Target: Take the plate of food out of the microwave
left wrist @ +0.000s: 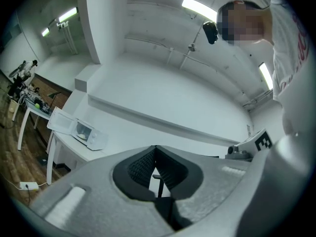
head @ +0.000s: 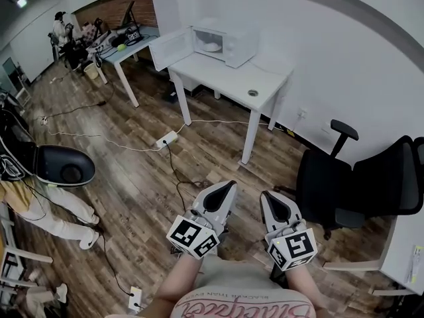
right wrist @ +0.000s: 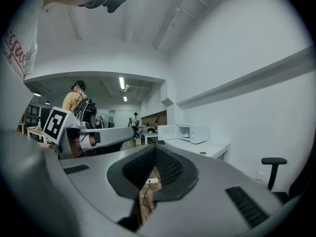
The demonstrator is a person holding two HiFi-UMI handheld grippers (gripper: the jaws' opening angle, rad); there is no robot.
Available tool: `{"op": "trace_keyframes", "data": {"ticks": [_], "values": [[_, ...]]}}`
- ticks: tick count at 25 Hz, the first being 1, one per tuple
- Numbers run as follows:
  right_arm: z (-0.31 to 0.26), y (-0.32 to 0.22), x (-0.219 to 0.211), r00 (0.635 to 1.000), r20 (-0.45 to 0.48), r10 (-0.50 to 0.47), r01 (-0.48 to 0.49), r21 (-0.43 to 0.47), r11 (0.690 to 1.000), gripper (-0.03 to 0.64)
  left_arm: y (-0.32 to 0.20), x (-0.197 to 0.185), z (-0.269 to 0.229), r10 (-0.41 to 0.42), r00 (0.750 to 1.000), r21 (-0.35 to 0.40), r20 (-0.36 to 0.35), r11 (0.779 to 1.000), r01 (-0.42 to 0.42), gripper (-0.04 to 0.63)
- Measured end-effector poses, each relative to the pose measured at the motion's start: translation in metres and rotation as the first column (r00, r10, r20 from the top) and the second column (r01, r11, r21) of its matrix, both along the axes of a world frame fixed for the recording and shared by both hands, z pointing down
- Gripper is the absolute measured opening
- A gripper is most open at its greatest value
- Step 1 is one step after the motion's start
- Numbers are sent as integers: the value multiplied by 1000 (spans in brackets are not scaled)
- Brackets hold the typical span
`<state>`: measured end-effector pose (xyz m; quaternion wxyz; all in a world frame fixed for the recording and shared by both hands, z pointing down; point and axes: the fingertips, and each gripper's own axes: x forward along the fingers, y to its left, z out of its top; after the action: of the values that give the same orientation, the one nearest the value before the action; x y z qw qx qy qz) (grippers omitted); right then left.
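A white microwave [head: 225, 44] stands on a white table [head: 225, 75] far ahead, its door [head: 171, 48] swung open to the left. A pale plate [head: 212, 46] lies inside it. Both grippers are held low in front of me, far from the table and above the wooden floor. My left gripper [head: 225, 187] is shut and holds nothing, and my right gripper [head: 268, 197] has its tips together and is also empty. The left gripper view has the microwave [left wrist: 88, 133] small at the left; the right gripper view has the microwave [right wrist: 193, 132] ahead to the right.
A black office chair [head: 358, 177] stands at the right, next to another white desk [head: 404, 250]. A power strip [head: 167, 138] and cables lie on the floor between me and the table. A person [head: 40, 177] is at the left. A cluttered desk [head: 122, 42] stands at the back.
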<state>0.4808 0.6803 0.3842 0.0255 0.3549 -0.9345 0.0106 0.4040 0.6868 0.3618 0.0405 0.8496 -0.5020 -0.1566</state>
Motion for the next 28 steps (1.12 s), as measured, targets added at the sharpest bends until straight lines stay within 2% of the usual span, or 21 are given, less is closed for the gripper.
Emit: {"op": "trace_keyframes", "data": {"ticks": [7,17,22,28], "values": [[-3,-9,-48,999,-9,-44,45,21,999,12,-8,-50,-1,-40,999,6,-15,999,40,3],[-10,-13,-127,998,-2,-67,67,42,997,12,-12,-119,5,-48,999,-2,-5,999,48,3],[-10,-12,-149,998,0,-70,70,42,997,12,-11,-144,1,-54,999,4,-4,999,54,3],[-7,-13,-162,997,-13,-78,79,32,996,12,-7,-166,4,-87,996,-3,-37,996,87,3]]}}
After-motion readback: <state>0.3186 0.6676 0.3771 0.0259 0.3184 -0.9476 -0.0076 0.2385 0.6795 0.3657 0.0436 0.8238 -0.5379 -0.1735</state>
